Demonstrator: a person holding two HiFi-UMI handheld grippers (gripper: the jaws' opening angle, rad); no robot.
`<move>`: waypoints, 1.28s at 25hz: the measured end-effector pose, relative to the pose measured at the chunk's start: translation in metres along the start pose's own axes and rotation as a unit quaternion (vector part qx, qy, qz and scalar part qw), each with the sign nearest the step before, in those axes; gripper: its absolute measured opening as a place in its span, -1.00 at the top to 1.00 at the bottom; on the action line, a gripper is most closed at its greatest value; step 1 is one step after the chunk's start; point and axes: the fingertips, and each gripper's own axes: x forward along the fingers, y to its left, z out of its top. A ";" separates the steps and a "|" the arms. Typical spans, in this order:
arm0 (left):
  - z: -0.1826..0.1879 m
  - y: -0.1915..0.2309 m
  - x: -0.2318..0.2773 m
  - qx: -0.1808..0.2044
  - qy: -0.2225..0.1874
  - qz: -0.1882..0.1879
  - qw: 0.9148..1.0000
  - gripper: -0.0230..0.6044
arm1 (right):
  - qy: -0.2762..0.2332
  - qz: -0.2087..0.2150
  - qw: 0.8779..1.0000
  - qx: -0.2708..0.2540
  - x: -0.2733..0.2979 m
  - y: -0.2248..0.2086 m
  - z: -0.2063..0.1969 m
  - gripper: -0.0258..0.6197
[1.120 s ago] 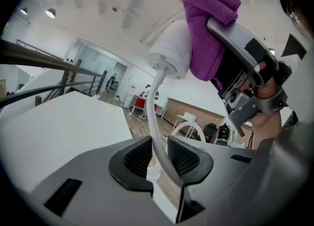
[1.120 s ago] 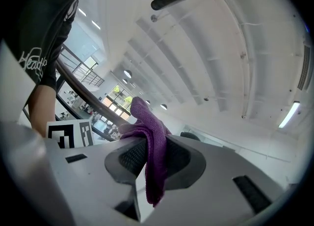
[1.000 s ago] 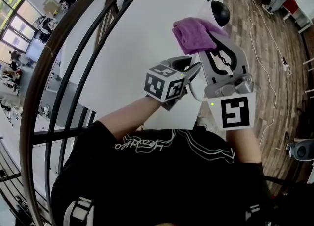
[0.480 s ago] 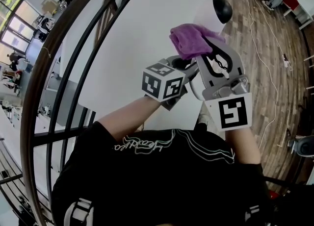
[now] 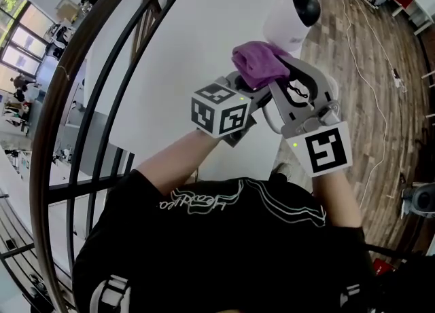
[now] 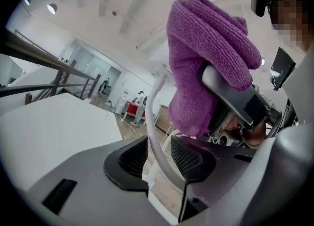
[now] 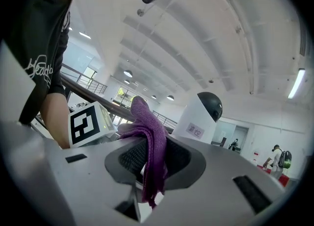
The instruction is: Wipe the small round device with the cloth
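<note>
While the white desk (image 5: 177, 47) is filling the middle of the head view, the small round device (image 5: 291, 18), a white body topped by a black dome, is standing upright by the desk's far right corner, close to the right edge. Whether its base is resting fully on the desk cannot be told.

The right gripper (image 7: 149, 160) is reaching toward the device with its jaws clamping a hanging fold of the purple cloth (image 5: 258, 62). The bunched cloth is lying just below the device's body, and contact between them is not clear.

The left gripper (image 6: 159, 154) is sitting just beside the right one, nearer the middle of the desk. Its jaws have just been opening and are now standing apart, with a thin white cord (image 6: 152, 117) passing loosely between the pads rather than being pinched. What the cord belongs to is not clear.

Likely faults from here:

- **Tipping:** a sideways wipe is risking pushing the tall, narrow device over the desk's right edge, since nothing is visibly bracing it.
- **Cloth slip:** only one fold is being gripped, so dragging against the body may be pulling it out of the jaws.
- **Snagging:** the loose cord may be catching on either gripper.
</note>
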 end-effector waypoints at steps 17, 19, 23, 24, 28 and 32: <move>0.054 -0.065 -0.089 0.063 -0.085 0.097 0.990 0.74 | -0.062 0.061 0.972 0.218 -0.110 -0.023 0.017 0.70; 0.051 -0.101 -0.096 0.071 -0.081 0.079 0.991 0.89 | -0.060 0.074 0.967 0.235 -0.132 -0.016 0.019 0.70; 0.015 -0.192 -0.104 0.111 -0.062 0.065 0.990 0.90 | -0.058 0.102 0.956 0.268 -0.204 0.012 0.013 0.70; 0.002 -0.215 -0.104 0.113 -0.060 0.062 0.990 0.90 | -0.059 0.107 0.954 0.274 -0.225 0.020 0.009 0.70; -0.022 -0.281 -0.105 0.119 -0.061 0.076 0.988 0.90 | -0.062 0.126 0.946 0.293 -0.288 0.031 0.000 0.70; -0.022 -0.340 -0.117 0.121 -0.064 0.083 0.987 0.90 | -0.068 0.147 0.936 0.311 -0.333 0.038 0.021 0.70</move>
